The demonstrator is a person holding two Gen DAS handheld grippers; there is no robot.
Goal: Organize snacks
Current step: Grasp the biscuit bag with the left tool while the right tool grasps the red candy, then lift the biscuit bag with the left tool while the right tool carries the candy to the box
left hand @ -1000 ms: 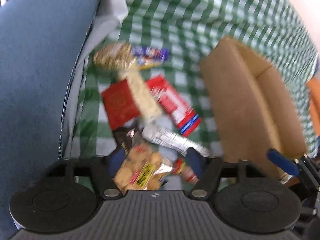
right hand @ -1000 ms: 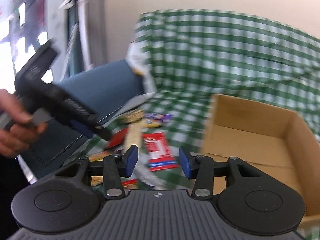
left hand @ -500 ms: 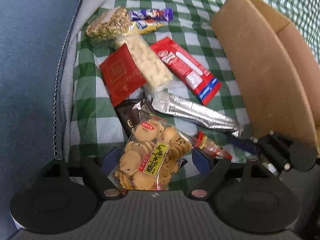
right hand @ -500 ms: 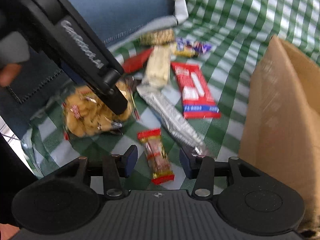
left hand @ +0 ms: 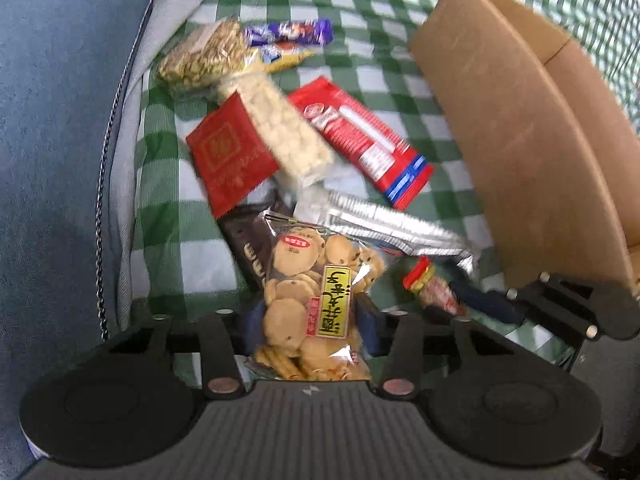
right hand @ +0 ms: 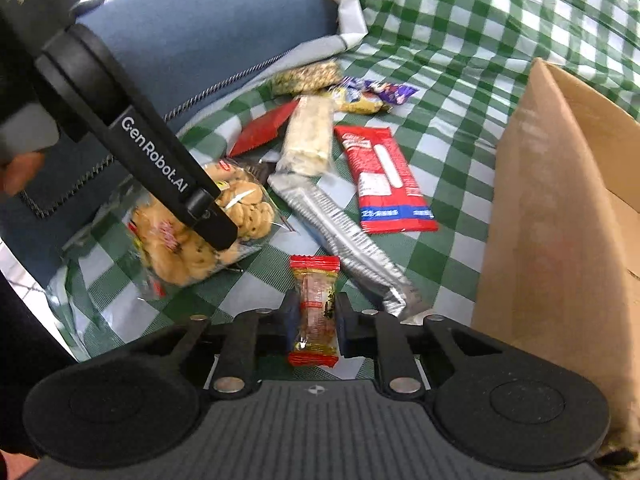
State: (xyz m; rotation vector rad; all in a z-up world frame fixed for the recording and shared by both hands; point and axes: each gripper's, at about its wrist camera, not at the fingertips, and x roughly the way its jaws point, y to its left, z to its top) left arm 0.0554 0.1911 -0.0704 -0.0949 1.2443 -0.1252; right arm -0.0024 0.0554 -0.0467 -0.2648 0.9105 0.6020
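Note:
Several snack packs lie on a green checked cloth (left hand: 176,240). My left gripper (left hand: 310,322) is shut on a clear bag of round biscuits (left hand: 316,300), which also shows in the right wrist view (right hand: 200,240). My right gripper (right hand: 312,320) is shut on a small red-ended candy bar (right hand: 316,312), seen in the left wrist view (left hand: 432,288) too. Nearby lie a silver wrapper (right hand: 340,236), a long red pack (right hand: 380,176), a red square sachet (left hand: 228,156), a bag of white puffs (left hand: 284,132), a nut bag (left hand: 204,56) and a purple bar (left hand: 292,34).
An open cardboard box (left hand: 520,132) stands right of the snacks; it also shows in the right wrist view (right hand: 560,208). A blue cushion with a zip (left hand: 52,140) borders the left side. A dark pack (left hand: 252,240) lies under the biscuit bag.
Both grippers have come down onto the snacks and closed: the left on the biscuit bag, the right on the small candy bar.

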